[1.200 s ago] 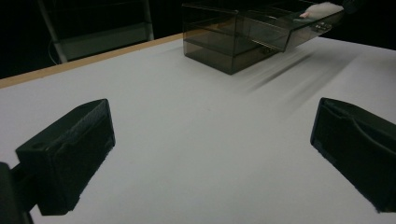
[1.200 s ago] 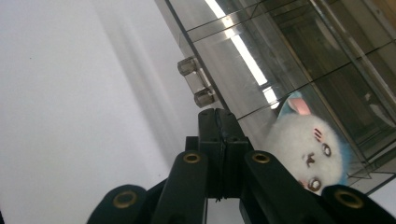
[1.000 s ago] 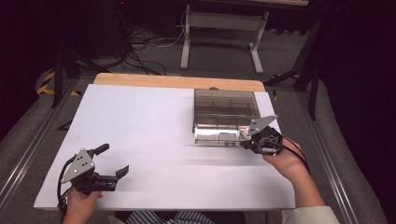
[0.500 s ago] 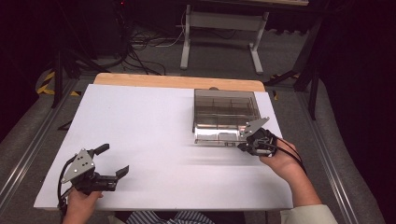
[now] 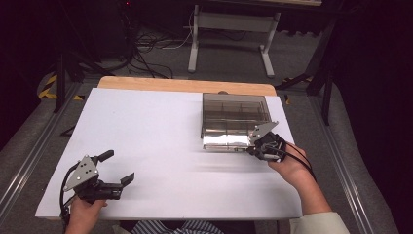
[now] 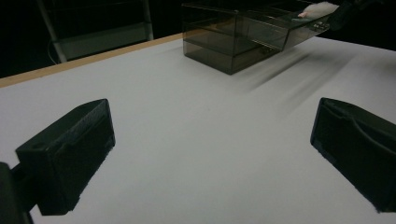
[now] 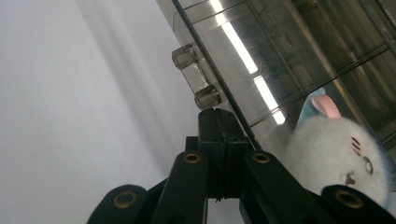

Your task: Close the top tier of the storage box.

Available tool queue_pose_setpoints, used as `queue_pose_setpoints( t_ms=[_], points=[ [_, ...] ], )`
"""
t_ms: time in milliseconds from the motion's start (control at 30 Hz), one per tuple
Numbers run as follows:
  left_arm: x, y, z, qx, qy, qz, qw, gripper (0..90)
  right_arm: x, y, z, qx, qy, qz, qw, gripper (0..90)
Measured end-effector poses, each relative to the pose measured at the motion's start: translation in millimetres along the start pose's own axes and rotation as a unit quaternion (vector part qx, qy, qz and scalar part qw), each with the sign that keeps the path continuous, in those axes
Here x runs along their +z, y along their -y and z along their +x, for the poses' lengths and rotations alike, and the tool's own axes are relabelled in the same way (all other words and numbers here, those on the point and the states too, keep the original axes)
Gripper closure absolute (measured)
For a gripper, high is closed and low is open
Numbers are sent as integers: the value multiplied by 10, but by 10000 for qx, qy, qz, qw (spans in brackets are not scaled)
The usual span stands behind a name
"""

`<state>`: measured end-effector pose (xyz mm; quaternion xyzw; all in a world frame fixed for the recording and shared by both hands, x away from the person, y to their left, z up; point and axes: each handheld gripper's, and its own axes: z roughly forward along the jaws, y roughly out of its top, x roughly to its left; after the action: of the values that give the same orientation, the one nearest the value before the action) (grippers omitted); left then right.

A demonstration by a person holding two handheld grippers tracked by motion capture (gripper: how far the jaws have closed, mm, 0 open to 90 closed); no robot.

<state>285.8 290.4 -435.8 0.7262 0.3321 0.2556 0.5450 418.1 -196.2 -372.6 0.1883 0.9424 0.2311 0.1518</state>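
Right gripper (image 7: 219,114) jaws pressed together, pinching front edge of lid (image 7: 261,70) beside clear latch (image 7: 196,77). Smoked plastic box (image 5: 234,114) sits at table's (image 5: 146,126) far right; white plush toy (image 7: 336,158) inside. Plastic rigid, slick, light; thin lip best hold. Left gripper (image 5: 117,168) jaws wide apart, idle. Versus half second ago: right hand nudged slightly, lid barely changed.

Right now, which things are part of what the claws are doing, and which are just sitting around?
Part of the job:
- right claw, shut at the box's front edge
- smoky clear box with compartments
- its lid
- white plush toy by the lid

Just sitting around:
- left claw, open above the white table
- grey stand and cables on the floor
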Motion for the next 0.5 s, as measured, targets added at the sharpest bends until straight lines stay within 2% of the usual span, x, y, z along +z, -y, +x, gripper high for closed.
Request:
queue_pose_setpoints(
  t_ms=[300, 333, 500],
  points=[
    [-2, 0, 1, 1, -5, 0, 10000, 7, -4, -11, -70, 299, 334, -265, 9986, 900],
    [-3, 0, 2, 3, -4, 3, 10000, 7, 9, -10, -94, 380, 421, -322, 9979, 900],
    [-8, -1, 8, 18, -19, 8, 10000, 7, 38, -4, -140, 572, 523, -443, 9960, 900]
  ],
)
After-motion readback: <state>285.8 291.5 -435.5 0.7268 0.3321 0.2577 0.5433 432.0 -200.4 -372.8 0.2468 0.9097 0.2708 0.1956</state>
